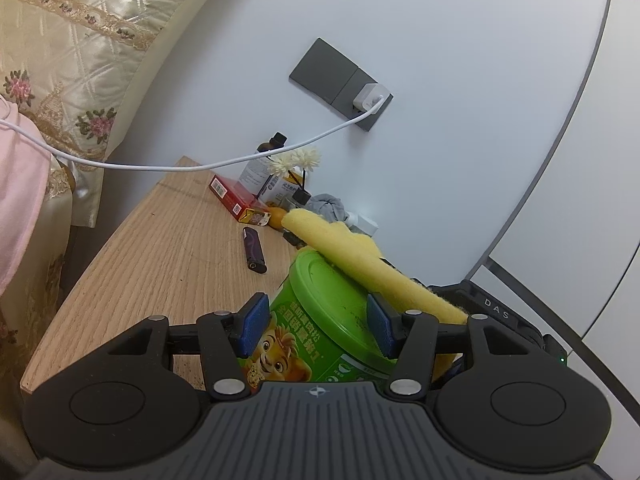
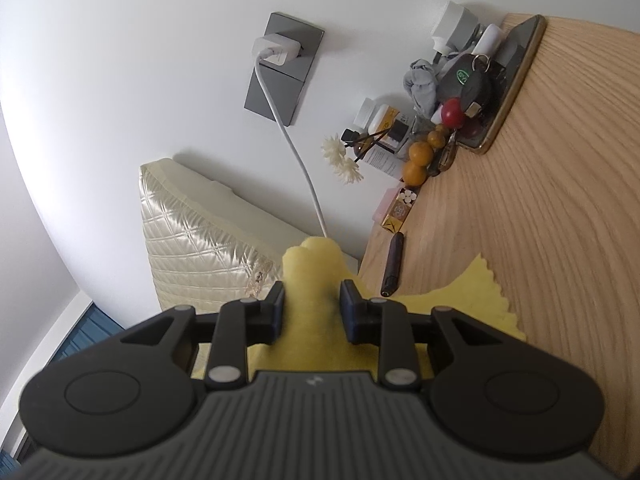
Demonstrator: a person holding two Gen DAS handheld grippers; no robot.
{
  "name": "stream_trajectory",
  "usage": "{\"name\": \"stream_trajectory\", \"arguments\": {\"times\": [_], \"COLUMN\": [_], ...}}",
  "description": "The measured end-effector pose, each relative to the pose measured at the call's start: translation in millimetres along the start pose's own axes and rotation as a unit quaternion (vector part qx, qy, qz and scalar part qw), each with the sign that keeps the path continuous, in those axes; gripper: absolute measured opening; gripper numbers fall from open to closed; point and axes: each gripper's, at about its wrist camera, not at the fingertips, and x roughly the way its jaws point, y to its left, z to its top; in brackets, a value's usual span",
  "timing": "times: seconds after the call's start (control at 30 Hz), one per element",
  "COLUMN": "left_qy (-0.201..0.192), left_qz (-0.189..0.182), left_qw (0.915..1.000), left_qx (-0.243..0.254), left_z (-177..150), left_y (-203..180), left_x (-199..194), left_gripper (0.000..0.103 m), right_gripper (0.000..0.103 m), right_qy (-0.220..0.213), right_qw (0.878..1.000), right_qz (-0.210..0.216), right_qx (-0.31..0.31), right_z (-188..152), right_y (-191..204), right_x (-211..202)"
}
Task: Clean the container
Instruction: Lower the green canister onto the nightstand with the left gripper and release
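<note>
A green round container (image 1: 320,320) with a green lid and a cartoon lion label is held tilted over the wooden table (image 1: 160,248). My left gripper (image 1: 316,322) is shut on it, blue pads on either side. A yellow cloth (image 1: 360,256) lies across the far edge of the lid. In the right wrist view my right gripper (image 2: 312,308) is shut on this yellow cloth (image 2: 310,280), which is bunched between the jaws. The container is hidden in the right wrist view.
A lighter (image 1: 253,250), a red box (image 1: 232,196), bottles (image 1: 264,164), a phone (image 2: 508,84) with keys, and small clutter stand along the wall. A white cable (image 1: 200,164) hangs from the wall socket (image 1: 340,84) over the table. A bed pillow (image 2: 200,228) lies at the left.
</note>
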Motion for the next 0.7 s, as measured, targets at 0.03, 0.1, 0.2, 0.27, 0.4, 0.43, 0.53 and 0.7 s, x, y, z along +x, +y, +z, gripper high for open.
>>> {"name": "stream_trajectory", "arguments": {"times": [0.03,0.1,0.2,0.27,0.4,0.43,0.53,0.7], "left_qy": [0.0,-0.004,-0.009,-0.009,-0.014,-0.015,-0.018,-0.023], "left_qz": [-0.001,0.002,0.009,0.011,0.017,0.019,0.033,0.059], "left_qw": [1.0,1.0,0.9996,0.9993,0.9986,0.9983,0.995,0.9908], "left_qx": [0.0,0.008,0.027,0.034,0.048,0.054,0.093,0.12], "left_z": [0,-1,-2,-3,-5,-6,-5,-7], "left_y": [0,-1,-6,-9,-14,-15,-26,-34], "left_x": [0,0,-1,-2,-2,-2,-1,-3], "left_gripper": [0.059,0.06,0.06,0.06,0.06,0.06,0.061,0.082], "right_gripper": [0.028,0.025,0.023,0.023,0.023,0.023,0.022,0.023], "right_qy": [-0.001,-0.006,-0.02,-0.036,-0.071,-0.078,-0.073,-0.029], "right_qw": [1.0,1.0,0.996,0.991,0.964,0.953,0.914,0.904], "right_qz": [-0.002,-0.007,-0.028,-0.053,-0.129,-0.153,-0.228,-0.294], "right_qx": [-0.007,-0.026,-0.077,-0.121,-0.222,-0.25,-0.328,-0.309], "right_z": [0,0,0,1,3,3,0,5], "right_y": [2,7,19,28,48,53,59,36], "right_x": [-1,-6,-16,-25,-41,-44,-44,-35]}}
